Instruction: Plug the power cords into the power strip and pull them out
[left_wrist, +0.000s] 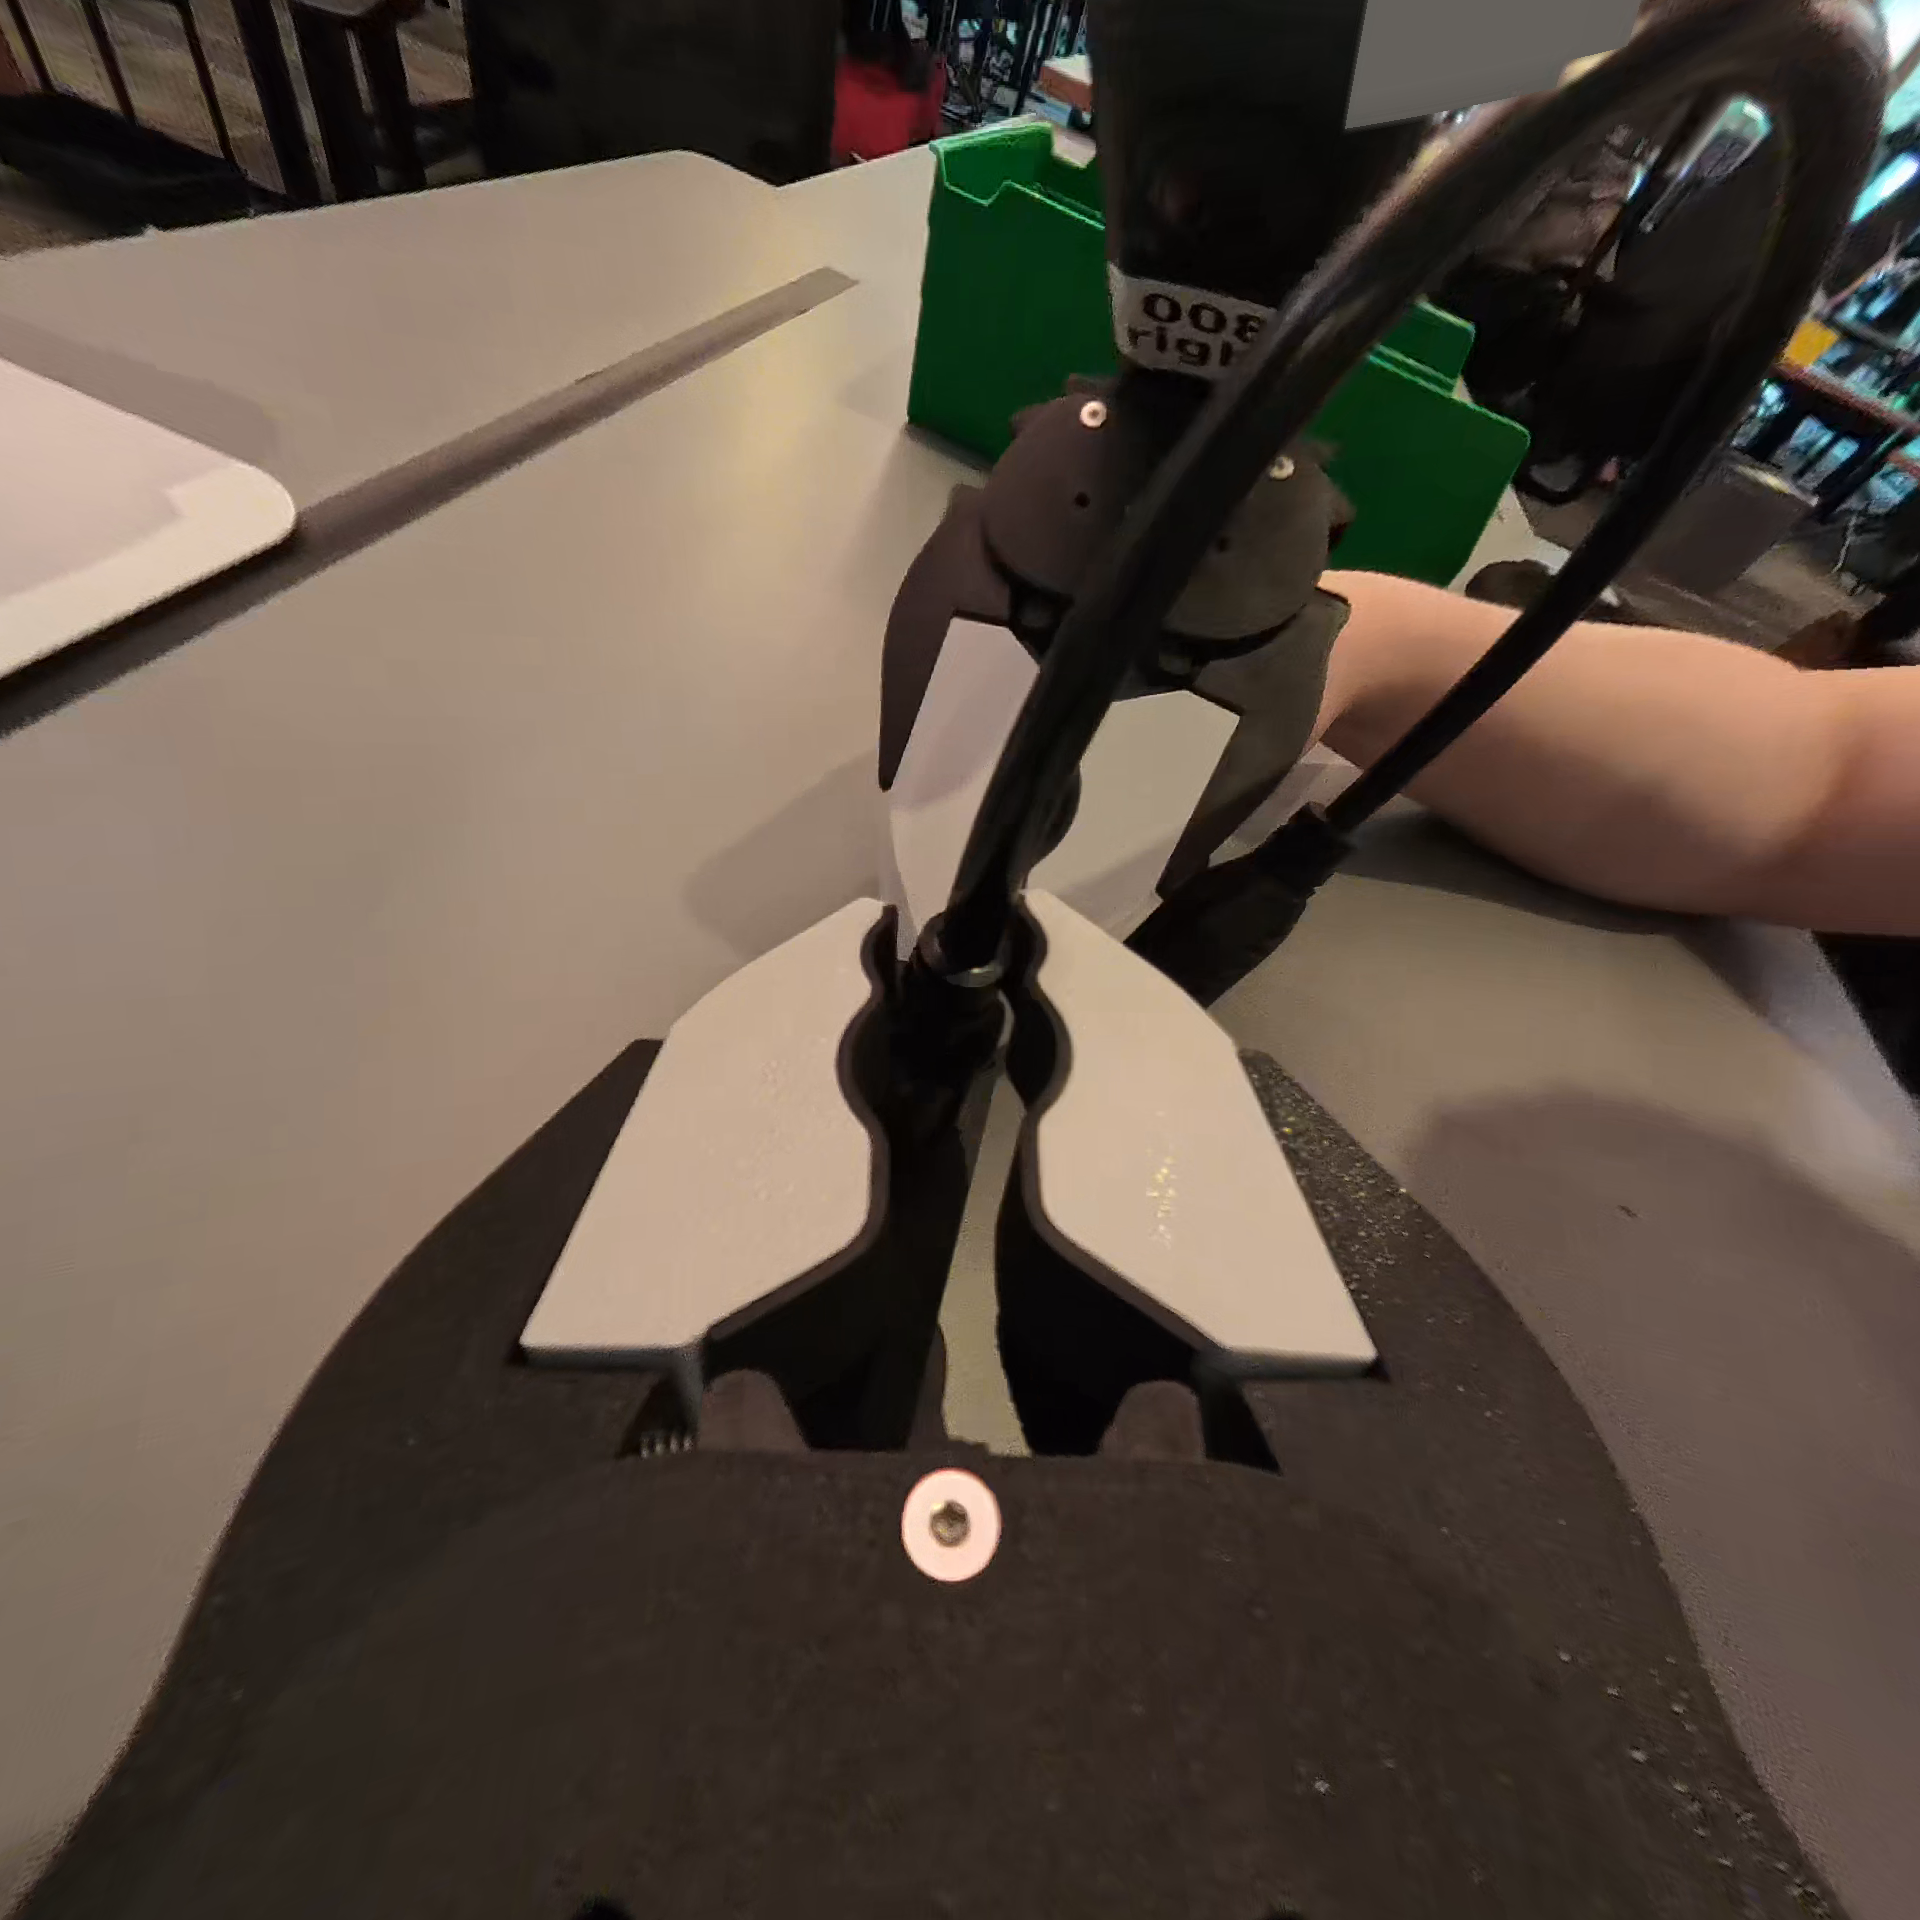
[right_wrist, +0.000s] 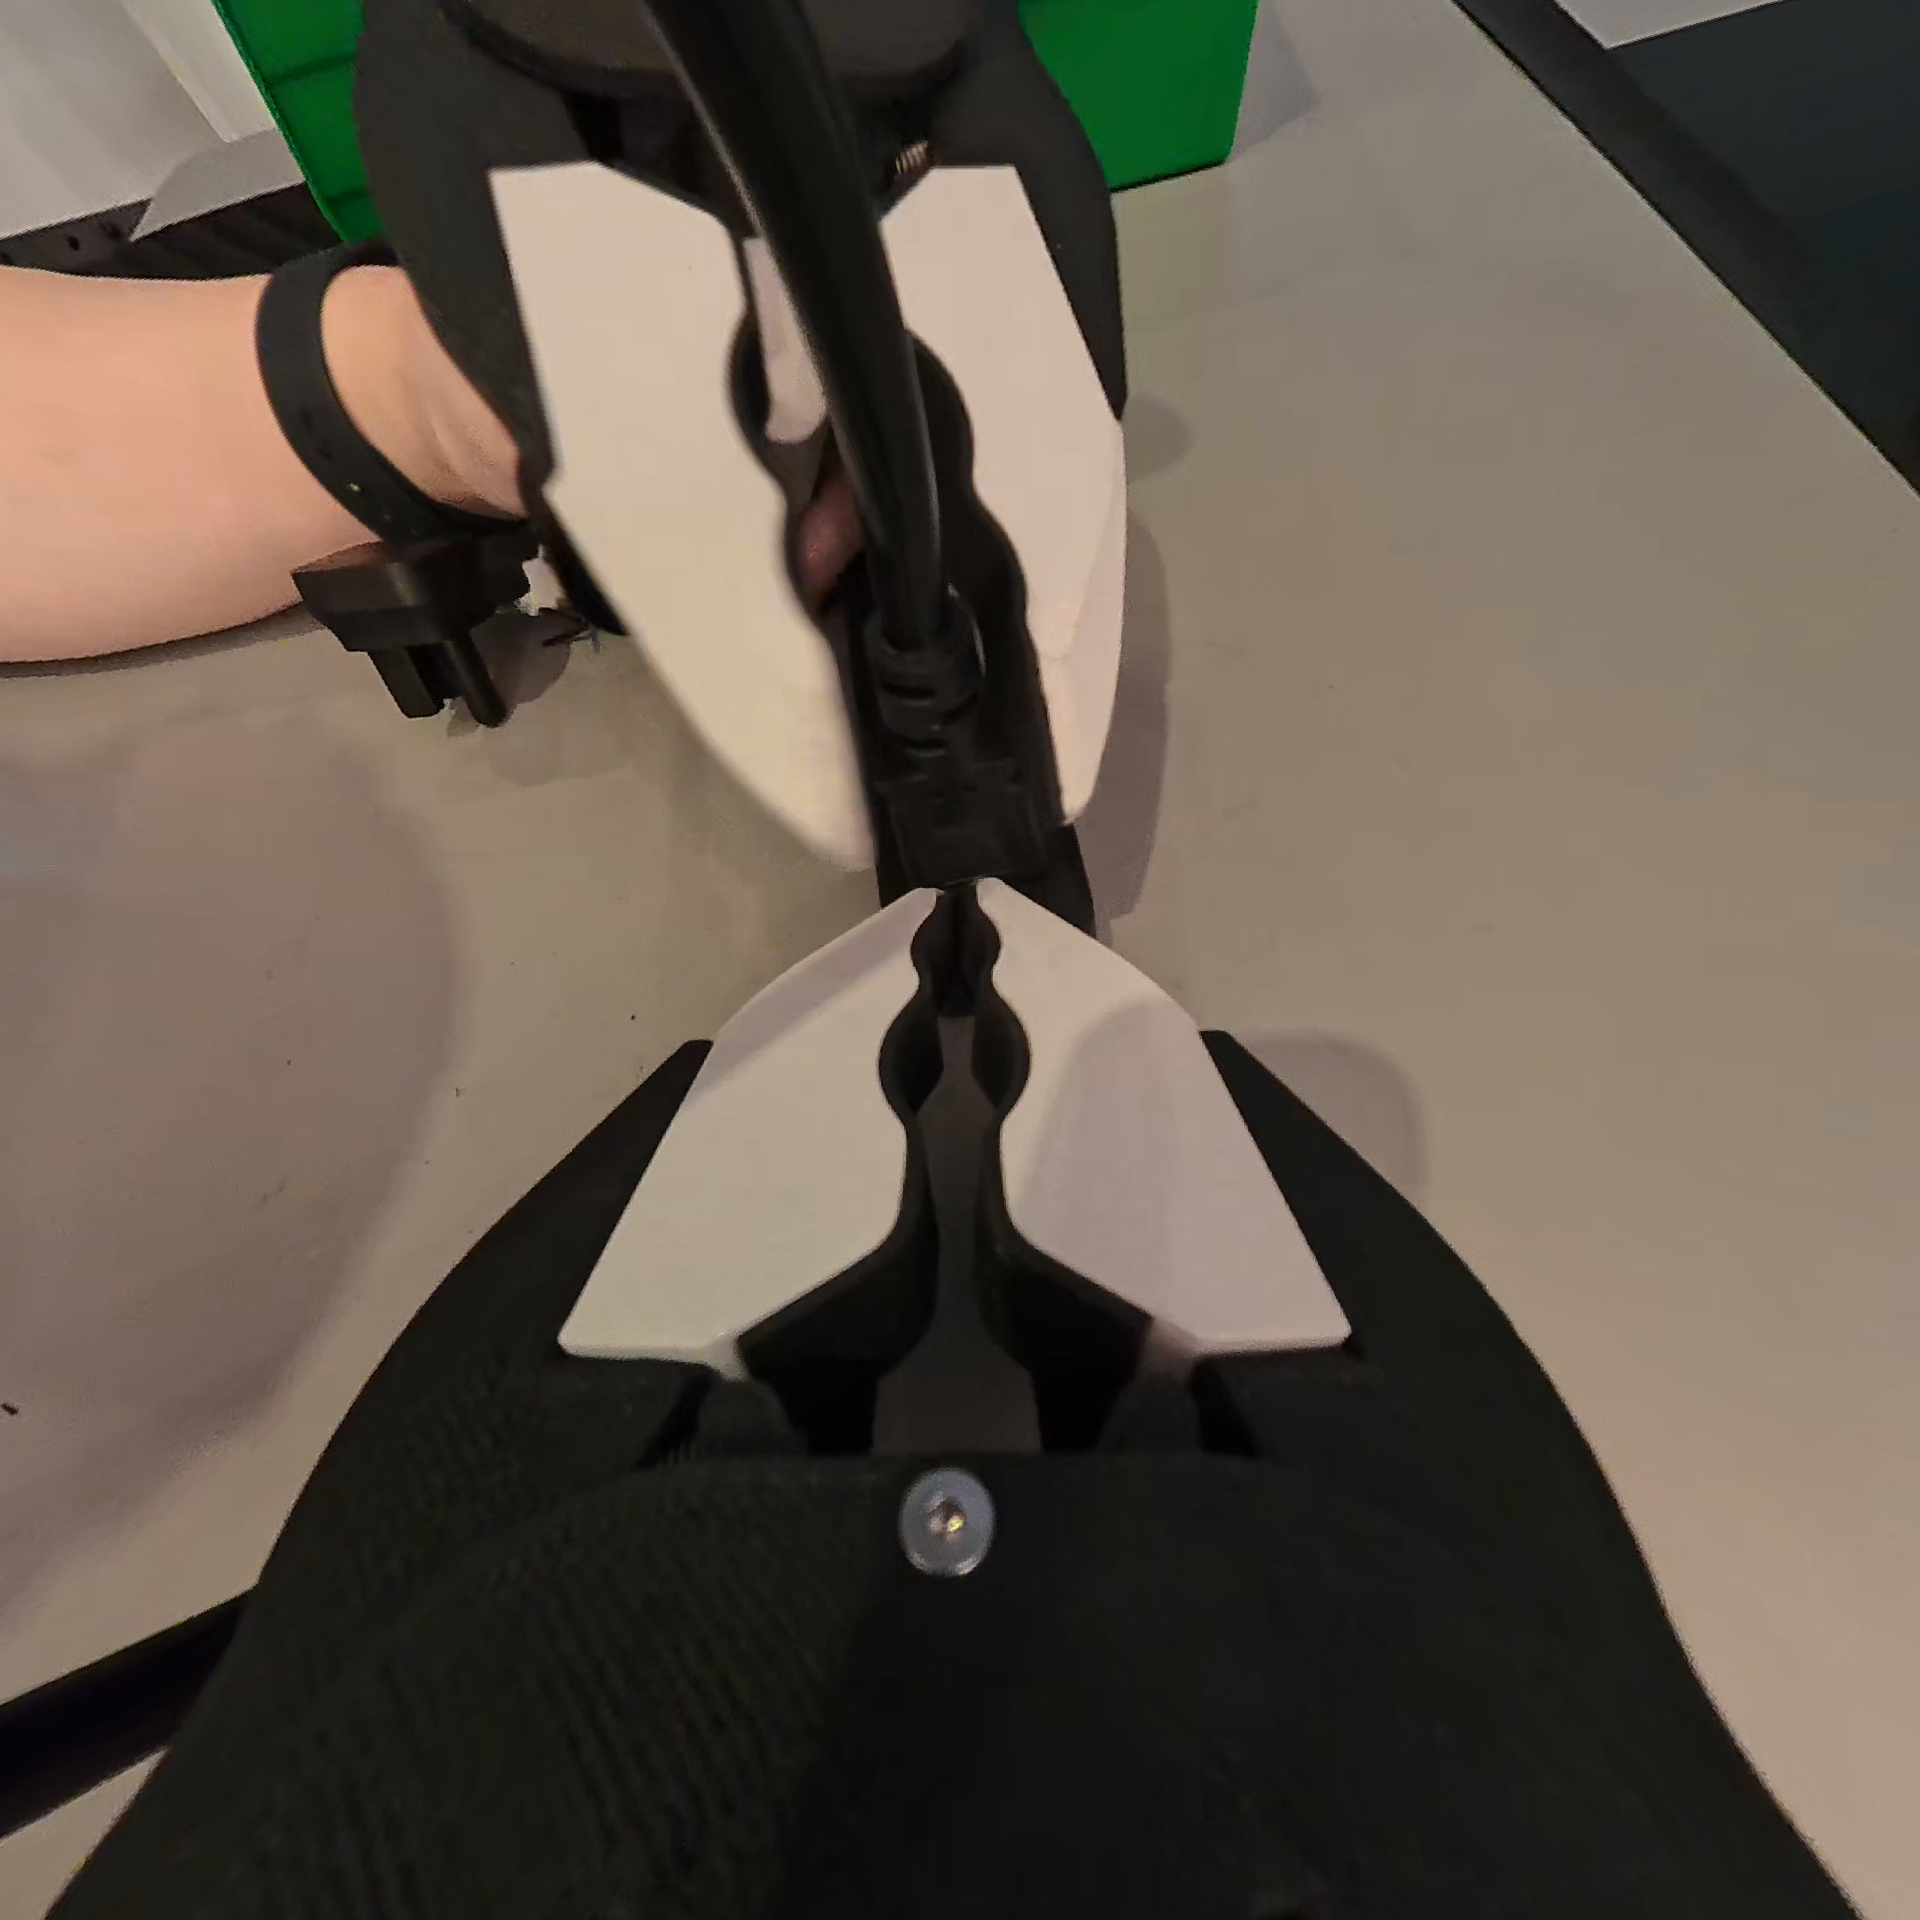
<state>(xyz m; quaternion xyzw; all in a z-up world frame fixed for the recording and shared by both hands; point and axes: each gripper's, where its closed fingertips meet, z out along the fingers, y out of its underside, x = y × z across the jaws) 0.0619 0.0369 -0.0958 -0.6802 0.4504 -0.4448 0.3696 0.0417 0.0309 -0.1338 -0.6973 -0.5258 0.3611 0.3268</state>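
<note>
- The left gripper (left_wrist: 956, 914) is nearest the lens. It is closed down to a narrow gap and clamps the black plug (right_wrist: 951, 800) of a power cord (left_wrist: 1086, 644) around its ribbed neck, just above the grey tabletop (left_wrist: 468, 779).
- The right gripper (right_wrist: 961, 904) faces it head-on. Its fingers are closed to a thin slit and the tips touch the plug's end. I cannot tell whether anything is nipped between them.
- No power strip shows in either view, so the plug has no visible target here.
- Risk: with both grippers on one small plug, opposed pulls could twist it out of the left grip or bend its pins.
- Risk: the cord arches high and passes close over the right gripper. I judge that it could snag on that gripper's body and drag the plug askew.
- Risk: a second plug (right_wrist: 416, 634) lies loose on the tabletop just beside a person's forearm (left_wrist: 1558, 758). A tug on its cord could sweep it away.
- Risk: the green bin (left_wrist: 997, 301) stands close behind, so a wide swing could knock it.
- Writing: a white label (left_wrist: 1184, 327) wraps the right gripper's handle and carries printed characters. No brand mark shows on the plugs, the cord or the bin.
</note>
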